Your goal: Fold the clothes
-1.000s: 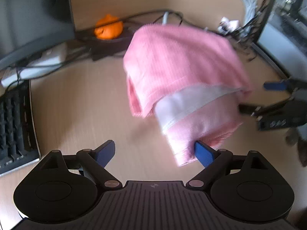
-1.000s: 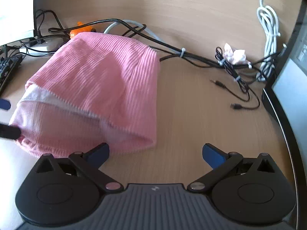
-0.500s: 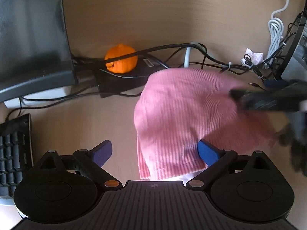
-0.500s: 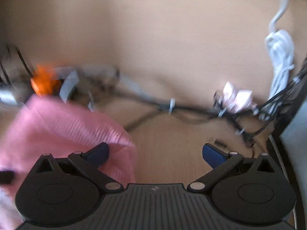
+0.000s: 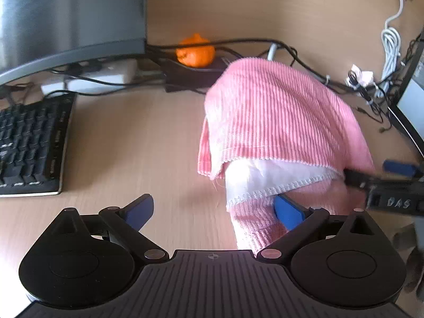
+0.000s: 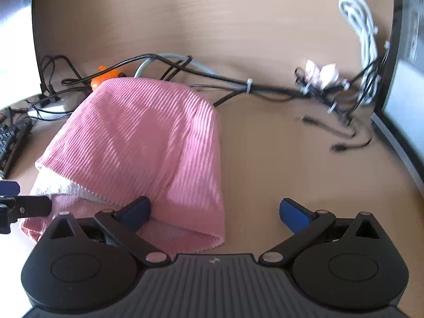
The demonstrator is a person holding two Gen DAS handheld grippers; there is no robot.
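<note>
A pink ribbed garment (image 5: 278, 122) with a white inner lining (image 5: 273, 180) lies folded in layers on the wooden desk (image 5: 132, 143). My left gripper (image 5: 214, 209) is open; its right finger touches the garment's near left corner. My right gripper (image 6: 214, 210) is open at the garment's (image 6: 143, 137) near right edge, its left finger against the cloth. The right gripper shows at the right edge of the left wrist view (image 5: 392, 182). The left gripper shows at the left edge of the right wrist view (image 6: 16, 201).
A black keyboard (image 5: 29, 143) lies at the left. A monitor (image 5: 66, 18) stands behind it. An orange pumpkin toy (image 5: 196, 53) sits on a black box among black cables (image 6: 238, 84). A coiled white cable (image 6: 360, 23) and a second screen (image 6: 402, 100) are at the right.
Both grippers swung up toward the back of the desk half a second ago and have come back down to the garment's near edge. The garment lies much as before.
</note>
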